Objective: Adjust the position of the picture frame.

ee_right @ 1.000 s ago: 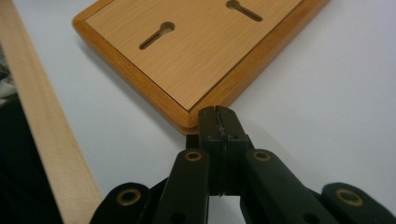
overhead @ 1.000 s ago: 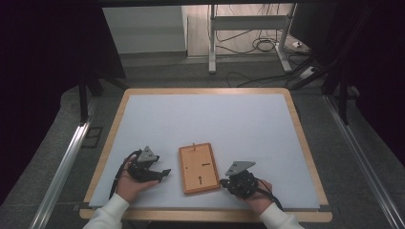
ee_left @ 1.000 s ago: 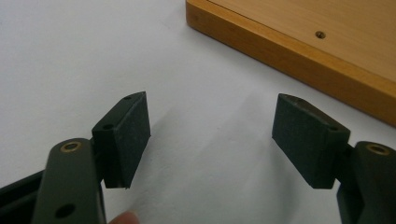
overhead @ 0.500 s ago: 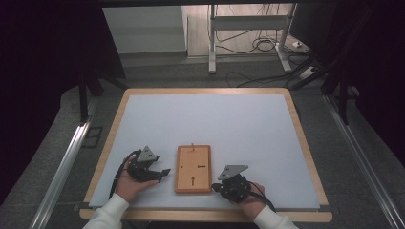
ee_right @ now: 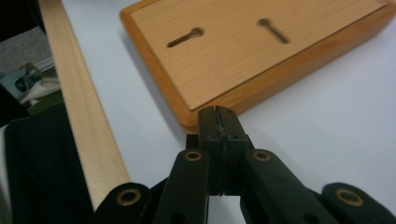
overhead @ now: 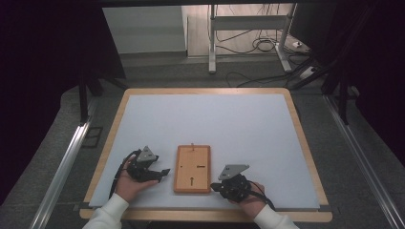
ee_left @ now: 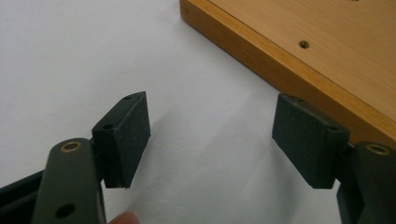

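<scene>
A flat wooden board with two keyhole slots lies near the table's front edge, between the two hands. My left gripper rests on the white table top just left of the board and points at its left side. In the left gripper view its jaws stand wide open with nothing between them, and the board's edge lies just beyond the pads. My right gripper sits at the board's near right corner. In the right gripper view its jaws are shut and empty, with the tip right against the board's corner.
The white table top has a light wooden rim; its near strip runs close beside my right gripper. Metal rails flank the table on the left and on the right. Cables lie on the floor behind.
The board has turned slightly and now lies square to the table's edge. My right gripper has edged a little to the left at the board's corner. The left gripper has stayed put.
</scene>
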A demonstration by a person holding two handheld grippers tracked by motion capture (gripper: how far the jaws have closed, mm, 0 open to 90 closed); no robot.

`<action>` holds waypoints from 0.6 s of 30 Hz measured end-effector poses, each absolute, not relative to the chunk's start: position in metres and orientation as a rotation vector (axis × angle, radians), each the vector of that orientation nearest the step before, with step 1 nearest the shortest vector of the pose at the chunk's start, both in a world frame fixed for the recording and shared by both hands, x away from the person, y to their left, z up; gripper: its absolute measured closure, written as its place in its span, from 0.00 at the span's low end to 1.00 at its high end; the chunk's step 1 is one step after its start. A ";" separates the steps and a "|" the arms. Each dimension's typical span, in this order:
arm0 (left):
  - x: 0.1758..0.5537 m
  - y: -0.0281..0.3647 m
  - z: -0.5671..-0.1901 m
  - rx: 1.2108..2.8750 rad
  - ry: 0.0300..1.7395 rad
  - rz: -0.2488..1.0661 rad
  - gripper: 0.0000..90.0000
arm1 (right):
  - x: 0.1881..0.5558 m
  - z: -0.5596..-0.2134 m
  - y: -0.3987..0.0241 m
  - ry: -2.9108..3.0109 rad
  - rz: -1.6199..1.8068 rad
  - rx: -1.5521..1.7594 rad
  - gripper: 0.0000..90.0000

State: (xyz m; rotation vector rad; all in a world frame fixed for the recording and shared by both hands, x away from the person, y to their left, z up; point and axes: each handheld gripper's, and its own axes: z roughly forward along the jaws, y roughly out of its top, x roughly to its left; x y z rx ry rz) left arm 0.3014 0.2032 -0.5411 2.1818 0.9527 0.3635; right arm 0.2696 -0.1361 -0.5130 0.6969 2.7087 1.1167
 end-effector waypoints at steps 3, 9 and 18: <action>0.301 0.206 -0.541 2.169 0.959 0.366 0.30 | 0.275 -0.509 -0.149 2.663 1.140 0.736 1.00; 0.300 0.209 -0.539 2.161 0.957 0.370 0.30 | 0.278 -0.505 -0.188 2.561 1.179 0.818 0.98; 0.285 0.217 -0.540 2.157 0.978 0.398 0.30 | 0.280 -0.505 -0.219 2.414 1.217 0.889 0.56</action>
